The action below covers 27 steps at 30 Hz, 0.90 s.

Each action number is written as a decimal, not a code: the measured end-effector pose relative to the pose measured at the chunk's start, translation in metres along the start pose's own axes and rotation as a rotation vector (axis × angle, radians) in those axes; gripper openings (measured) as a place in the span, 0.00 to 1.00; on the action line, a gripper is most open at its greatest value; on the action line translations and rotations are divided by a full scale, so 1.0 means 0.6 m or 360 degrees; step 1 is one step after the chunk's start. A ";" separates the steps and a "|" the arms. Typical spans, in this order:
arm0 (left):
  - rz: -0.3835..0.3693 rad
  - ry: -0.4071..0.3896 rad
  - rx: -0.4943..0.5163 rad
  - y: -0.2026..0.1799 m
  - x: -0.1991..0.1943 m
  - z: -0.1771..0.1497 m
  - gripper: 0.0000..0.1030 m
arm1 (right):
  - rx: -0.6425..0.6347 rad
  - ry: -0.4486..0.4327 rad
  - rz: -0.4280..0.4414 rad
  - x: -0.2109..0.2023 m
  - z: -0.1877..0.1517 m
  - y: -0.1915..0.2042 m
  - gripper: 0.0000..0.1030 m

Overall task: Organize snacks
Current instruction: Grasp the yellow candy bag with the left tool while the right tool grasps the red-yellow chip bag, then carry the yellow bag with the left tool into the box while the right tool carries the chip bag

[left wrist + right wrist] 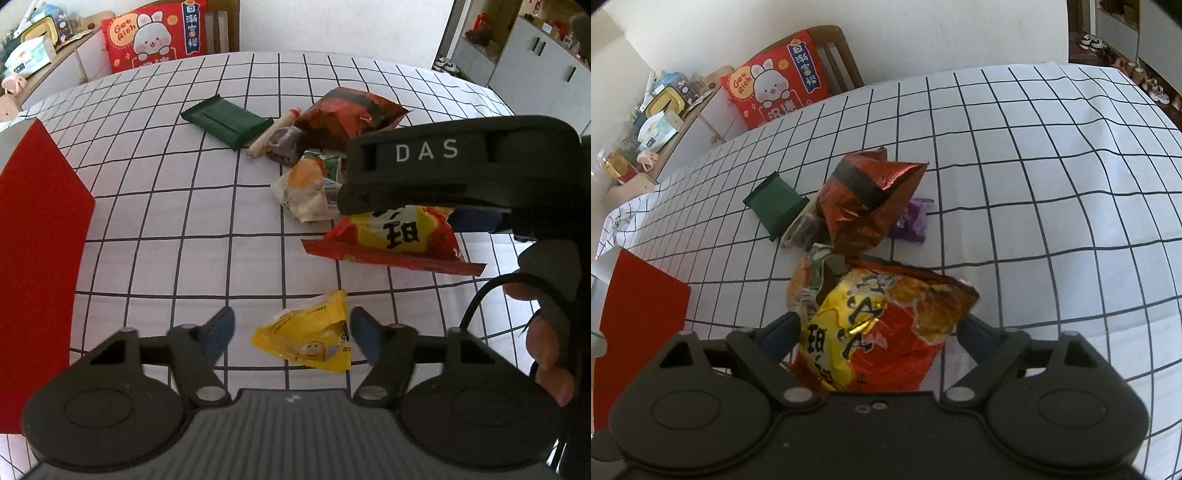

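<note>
A small yellow snack packet lies on the checked tablecloth between the blue pads of my left gripper. The right pad sits at its edge, the left pad stands off it, so the jaws are open. In the right wrist view my right gripper has both pads against the sides of a red and yellow snack bag. The same bag shows in the left wrist view, half hidden under the right gripper's black body.
Behind lies a pile: a dark red foil bag, a green packet, a purple packet, a pale orange packet and a sausage stick. A red box stands at the left. A red cushion rests on a chair beyond the table.
</note>
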<state>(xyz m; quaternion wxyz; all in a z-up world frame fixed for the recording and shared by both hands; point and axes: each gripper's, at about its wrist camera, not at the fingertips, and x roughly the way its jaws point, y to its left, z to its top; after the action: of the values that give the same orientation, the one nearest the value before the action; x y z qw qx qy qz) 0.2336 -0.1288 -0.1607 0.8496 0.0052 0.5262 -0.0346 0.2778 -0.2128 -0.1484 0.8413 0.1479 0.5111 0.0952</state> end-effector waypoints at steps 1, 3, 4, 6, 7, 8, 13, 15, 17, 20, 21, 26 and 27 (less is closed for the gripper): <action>-0.0010 0.0002 -0.0006 0.001 0.001 0.000 0.59 | -0.0004 -0.0001 -0.0006 0.001 0.001 0.001 0.86; -0.0036 0.0003 -0.0024 0.003 0.000 -0.001 0.52 | -0.0003 -0.0010 -0.0020 -0.002 -0.001 0.001 0.85; -0.0042 0.0002 -0.0028 0.003 -0.001 -0.001 0.50 | 0.0003 -0.0012 -0.0021 -0.002 -0.002 0.000 0.84; -0.0038 -0.0007 -0.0028 0.003 -0.002 -0.003 0.48 | 0.0020 -0.0019 -0.0021 -0.005 -0.003 -0.003 0.82; -0.0040 -0.0012 -0.0028 0.003 -0.002 -0.004 0.46 | 0.0021 -0.0019 -0.0028 -0.005 -0.004 -0.005 0.75; -0.0040 -0.0017 -0.0030 0.004 -0.003 -0.004 0.44 | 0.0023 -0.0017 -0.0029 -0.006 -0.005 -0.006 0.73; -0.0040 -0.0024 -0.0046 0.005 -0.009 -0.005 0.39 | 0.0047 -0.0031 -0.0032 -0.016 -0.011 -0.014 0.67; -0.0049 -0.0025 -0.0052 0.006 -0.011 -0.006 0.38 | 0.0063 -0.0033 -0.0017 -0.024 -0.015 -0.017 0.66; -0.0045 -0.0022 -0.0061 0.008 -0.013 -0.009 0.37 | 0.0062 -0.0048 -0.0008 -0.034 -0.020 -0.017 0.65; -0.0066 -0.0013 -0.0085 0.013 -0.017 -0.013 0.37 | 0.0076 -0.0067 0.0015 -0.050 -0.028 -0.018 0.64; -0.0069 -0.0015 -0.0090 0.014 -0.020 -0.016 0.37 | 0.0084 -0.0072 0.0025 -0.056 -0.030 -0.017 0.63; -0.0060 0.0000 -0.0120 0.023 -0.037 -0.025 0.37 | 0.0065 -0.0101 0.0047 -0.086 -0.045 -0.006 0.63; -0.0066 0.0011 -0.0139 0.027 -0.041 -0.027 0.37 | 0.0058 -0.0104 0.0054 -0.092 -0.048 -0.002 0.63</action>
<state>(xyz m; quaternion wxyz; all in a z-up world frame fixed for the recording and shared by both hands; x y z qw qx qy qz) 0.2092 -0.1108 -0.1463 0.8464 -0.0426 0.5300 -0.0293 0.2268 -0.2270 -0.1152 0.8530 0.1748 0.4825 0.0954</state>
